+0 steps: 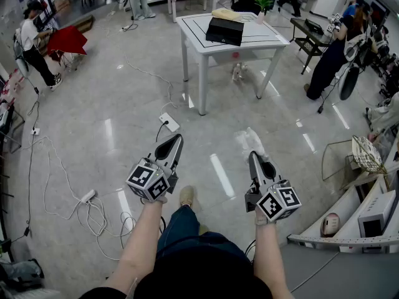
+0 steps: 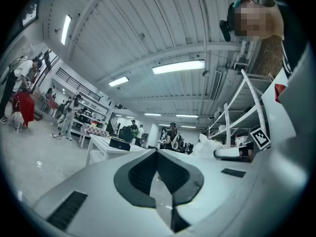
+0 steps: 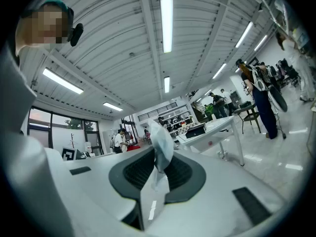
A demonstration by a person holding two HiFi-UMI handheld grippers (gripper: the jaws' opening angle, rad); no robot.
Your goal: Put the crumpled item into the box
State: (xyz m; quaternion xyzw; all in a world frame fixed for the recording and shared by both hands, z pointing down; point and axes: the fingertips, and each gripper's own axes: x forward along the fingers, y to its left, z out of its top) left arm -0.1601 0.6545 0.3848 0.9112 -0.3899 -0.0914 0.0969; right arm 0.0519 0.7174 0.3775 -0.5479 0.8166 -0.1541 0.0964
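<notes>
A black box (image 1: 225, 31) stands on a white table (image 1: 265, 37) across the floor, far ahead of both grippers. My right gripper (image 1: 252, 155) is shut on a white crumpled item (image 1: 249, 139) that sticks out past its tips. In the right gripper view the crumpled item (image 3: 160, 144) is pinched between the dark pads (image 3: 185, 174), with the box (image 3: 196, 130) small in the distance. My left gripper (image 1: 177, 137) is shut with nothing in it. In the left gripper view, the box (image 2: 120, 143) lies beyond its closed tips (image 2: 157, 152).
White cables, a power strip (image 1: 87, 196) and a plug block (image 1: 169, 121) lie on the glossy floor at left and ahead. A wire basket (image 1: 366, 154) and shelving stand at right. A tan item (image 1: 225, 14) and a plant (image 1: 262, 2) share the table. Several people stand around the room.
</notes>
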